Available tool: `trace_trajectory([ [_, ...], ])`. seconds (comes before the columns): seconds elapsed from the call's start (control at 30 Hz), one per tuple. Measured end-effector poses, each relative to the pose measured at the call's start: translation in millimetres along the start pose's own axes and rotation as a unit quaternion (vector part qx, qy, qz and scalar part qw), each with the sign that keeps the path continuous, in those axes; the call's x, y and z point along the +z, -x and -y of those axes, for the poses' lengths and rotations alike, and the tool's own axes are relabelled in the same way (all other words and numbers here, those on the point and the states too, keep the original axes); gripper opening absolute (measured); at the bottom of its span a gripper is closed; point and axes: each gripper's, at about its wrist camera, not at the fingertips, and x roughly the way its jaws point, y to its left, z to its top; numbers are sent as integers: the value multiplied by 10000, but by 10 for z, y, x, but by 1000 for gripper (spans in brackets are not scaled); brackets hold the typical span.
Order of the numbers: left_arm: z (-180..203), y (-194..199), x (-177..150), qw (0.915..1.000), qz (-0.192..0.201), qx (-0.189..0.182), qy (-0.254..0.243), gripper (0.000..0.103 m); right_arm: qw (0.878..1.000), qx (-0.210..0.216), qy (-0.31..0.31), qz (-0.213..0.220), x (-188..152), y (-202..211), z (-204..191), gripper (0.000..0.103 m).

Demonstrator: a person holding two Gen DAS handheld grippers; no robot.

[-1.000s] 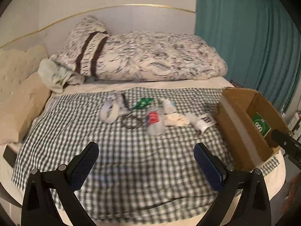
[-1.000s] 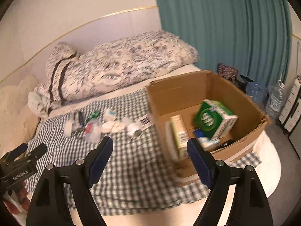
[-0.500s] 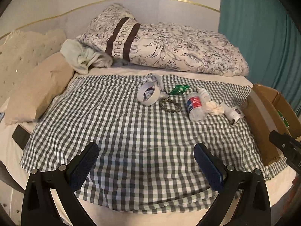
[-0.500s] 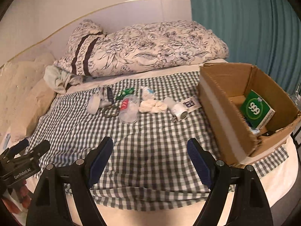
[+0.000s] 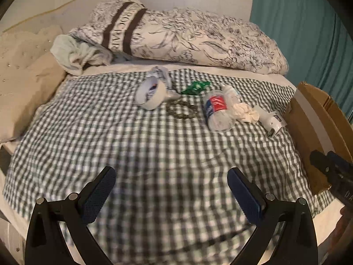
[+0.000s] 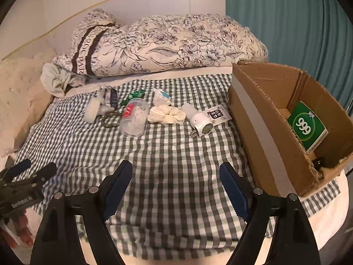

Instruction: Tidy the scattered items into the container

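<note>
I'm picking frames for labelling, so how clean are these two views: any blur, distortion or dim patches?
Left wrist view: the checked cloth smears with blur near the left gripper, and fisheye bends the edges. Right wrist view: sharper, the plug adapter reads crisply, dim warm light, dark corners; the cardboard box curves.

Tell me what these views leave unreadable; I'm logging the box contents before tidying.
- Cardboard box, left wrist view: interior hidden by its near wall and cut by the edge.
- Box floor, right wrist view: near wall hides all but the green 999 carton.
- Plug sticker: print too small.
</note>
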Motion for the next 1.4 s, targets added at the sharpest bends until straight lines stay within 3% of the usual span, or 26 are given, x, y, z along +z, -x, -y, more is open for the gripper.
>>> trace_trajectory([
  [0.33, 507, -609, 383, 9998, -108, -11, -146, 103, 9997, 27, 65, -220, 249, -585, 141, 81],
  [0.9, 937, -1584, 785, 9990, -381, 34, -238, 103, 9985, -144, -74, -516, 613, -1591, 398, 81],
  [1.03, 1056, -1754, 821, 9978, -341, 278, -493, 103, 9977, -101, -126, -657, 636, -1790, 440, 79],
  [1.2, 1093, -1931, 847, 9977, -462, 167, -467, 103, 9968, -100, -90, -790, 614, -1988, 448, 73],
  [1.33, 1130, -2062, 836, 9970, -524, 237, -513, 103, 9954, -198, -77, -930, 585, -2129, 455, 55],
  [1.37, 1134, -2056, 828, 9970, -476, 303, -537, 101, 9956, -248, -45, -906, 581, -2133, 459, 53],
  [1.4, 1126, -2045, 827, 9971, -435, 346, -511, 92, 9958, -237, -42, -879, 579, -2131, 467, 53],
])
